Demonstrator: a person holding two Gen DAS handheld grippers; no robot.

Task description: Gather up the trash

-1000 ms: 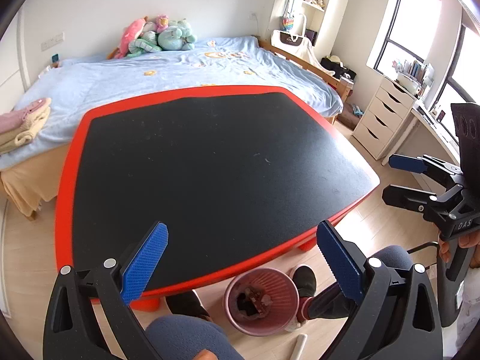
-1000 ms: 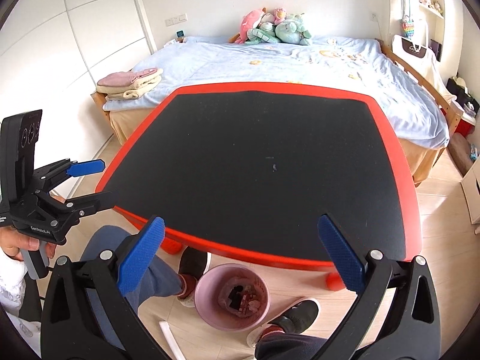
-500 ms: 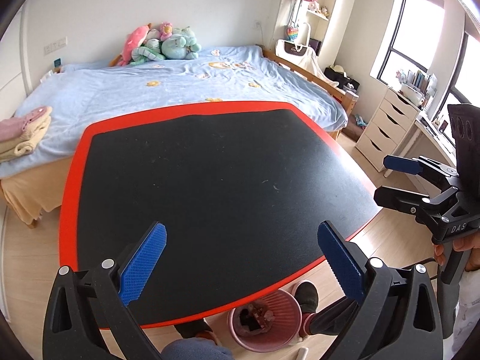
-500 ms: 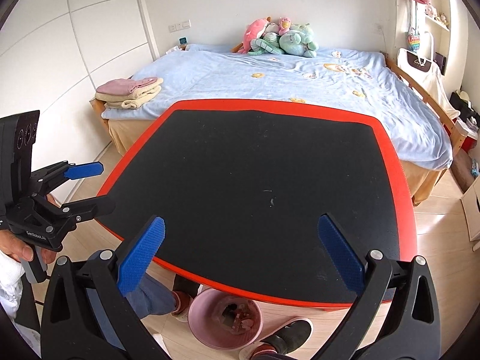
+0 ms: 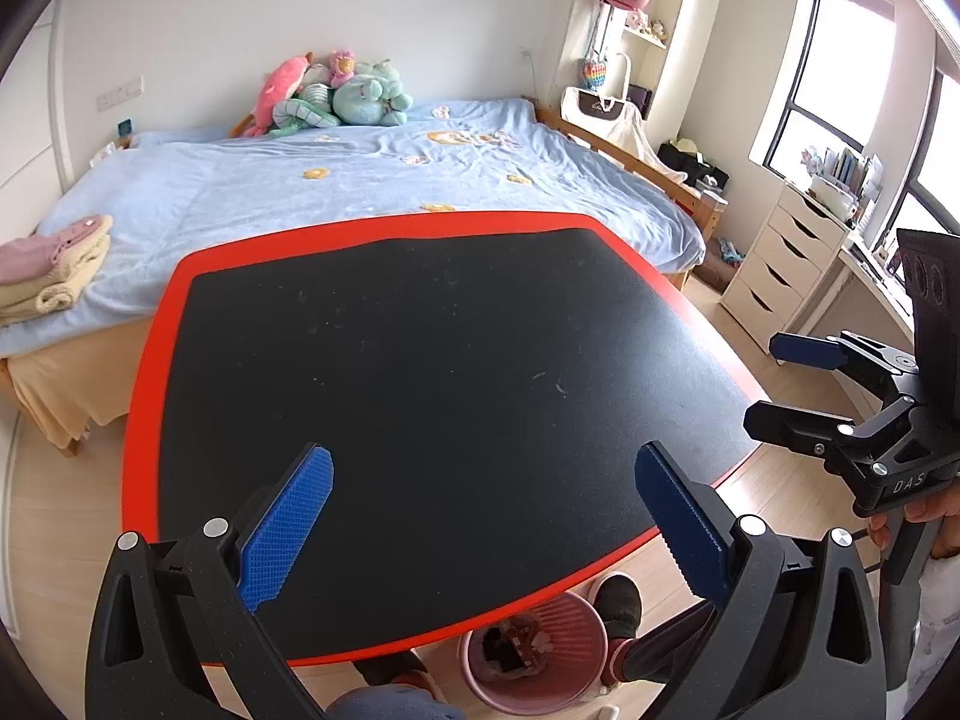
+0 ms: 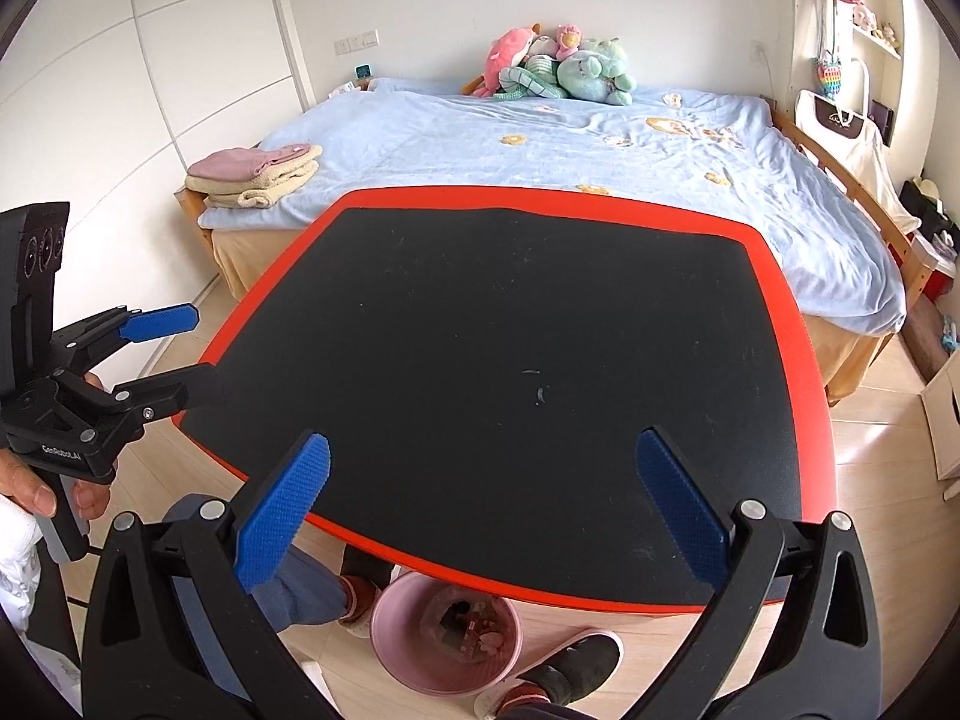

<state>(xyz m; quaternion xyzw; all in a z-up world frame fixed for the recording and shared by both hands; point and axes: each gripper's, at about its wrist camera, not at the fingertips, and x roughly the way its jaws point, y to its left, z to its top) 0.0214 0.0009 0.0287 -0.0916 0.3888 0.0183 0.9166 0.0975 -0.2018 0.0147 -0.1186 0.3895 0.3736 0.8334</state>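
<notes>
while both spread wide, left tool (image 6: 174, 354) reads "genrobot.ai", right tool (image 5: 798, 384) "das".

Table (image 5: 144, 396): black top, red rim, few pale specks mid-top. Floor (image 6: 870, 456): light wood; pink bin (image 6: 445, 642) w/ trash under near table edge. Bed (image 6: 600, 150) behind: blue cover, plush toys (image 6: 558, 69) at head, folded towels (image 6: 255, 174) on corner.
</notes>
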